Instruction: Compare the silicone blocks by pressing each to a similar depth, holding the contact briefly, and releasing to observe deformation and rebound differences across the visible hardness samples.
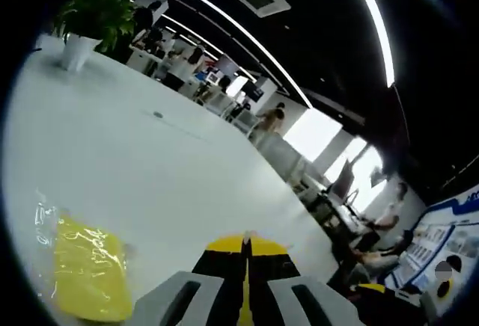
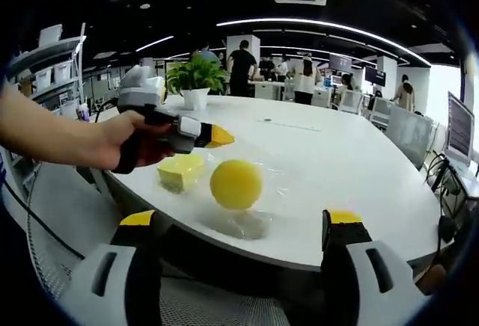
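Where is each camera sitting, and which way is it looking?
Left gripper view: rides the left gripper, jaws shut, looking across the round white table toward the potted green plant; yellow square silicone block beside it.
Right gripper view: rides the right gripper, jaws open, off the table's edge, facing the yellow silicone ball; the person's hand shows.
Shared: block, table, plant, left gripper.

The bench (image 2: 359, 176) is white. On it, a pale yellow block (image 2: 179, 171) and a deeper yellow ball (image 2: 236, 184). The tongs (image 2: 239, 229) are grey with yellow tips; the plant (image 2: 196, 74) is green.
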### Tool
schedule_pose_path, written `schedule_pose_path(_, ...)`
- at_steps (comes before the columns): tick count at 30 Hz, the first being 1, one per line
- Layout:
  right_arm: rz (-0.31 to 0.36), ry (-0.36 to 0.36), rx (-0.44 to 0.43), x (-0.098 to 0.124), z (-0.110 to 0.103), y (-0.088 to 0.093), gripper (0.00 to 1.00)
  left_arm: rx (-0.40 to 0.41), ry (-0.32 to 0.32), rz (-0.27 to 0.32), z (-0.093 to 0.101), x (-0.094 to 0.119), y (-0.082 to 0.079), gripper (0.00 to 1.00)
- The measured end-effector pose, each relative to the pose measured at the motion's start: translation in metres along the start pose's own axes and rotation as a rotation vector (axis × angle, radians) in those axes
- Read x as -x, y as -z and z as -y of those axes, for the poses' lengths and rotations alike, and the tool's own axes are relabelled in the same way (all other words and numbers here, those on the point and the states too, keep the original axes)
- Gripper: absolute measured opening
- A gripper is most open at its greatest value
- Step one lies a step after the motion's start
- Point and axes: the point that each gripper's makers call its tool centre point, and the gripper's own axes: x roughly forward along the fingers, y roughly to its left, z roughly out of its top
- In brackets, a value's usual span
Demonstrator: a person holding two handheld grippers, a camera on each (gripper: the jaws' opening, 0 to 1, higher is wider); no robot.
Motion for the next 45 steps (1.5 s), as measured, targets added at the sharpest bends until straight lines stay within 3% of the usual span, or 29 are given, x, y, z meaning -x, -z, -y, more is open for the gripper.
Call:
schedule_pose_path(6,-0.013,0.016,0.029,-0.003,-0.001,0.002,0.83,0.008,-0.112,-0.024,-0.04,-0.015,0.013,0.0)
schedule_pose_path(9,-0.016,0.017,0.037,-0.003,-0.001,0.003,0.83,0.038,-0.125,-0.016,-0.044,-0.016,0.014,0.0)
schedule_pose_path(19,-0.041,0.02,0.033,-0.005,-0.001,0.007,0.84,-0.015,-0.172,-0.031,-0.057,-0.021,0.022,0.01)
schedule_pose_path(23,-0.045,0.022,0.038,-0.005,-0.001,0.008,0.84,-0.024,-0.155,-0.002,-0.054,-0.017,0.014,0.13)
schedule_pose_path(26,-0.047,0.019,0.046,-0.006,-0.003,0.009,0.84,-0.038,-0.136,0.04,-0.05,-0.014,0.001,0.27)
schedule_pose_path(28,-0.049,0.016,0.056,-0.007,-0.004,0.01,0.84,-0.06,-0.085,0.054,-0.041,-0.009,-0.008,0.28)
schedule_pose_path(33,-0.043,0.016,0.064,-0.009,-0.005,0.009,0.84,-0.118,-0.022,0.067,-0.027,0.014,-0.026,0.35)
schedule_pose_path(36,-0.037,0.013,0.059,-0.01,-0.006,0.009,0.85,-0.219,-0.006,0.089,-0.022,0.034,-0.041,0.4)
schedule_pose_path(40,-0.033,0.006,0.057,-0.011,-0.007,0.008,0.86,-0.337,0.035,0.1,-0.013,0.074,-0.055,0.53)
schedule_pose_path(45,-0.024,-0.006,0.048,-0.012,-0.007,0.007,0.87,-0.467,0.037,0.072,-0.014,0.128,-0.055,0.68)
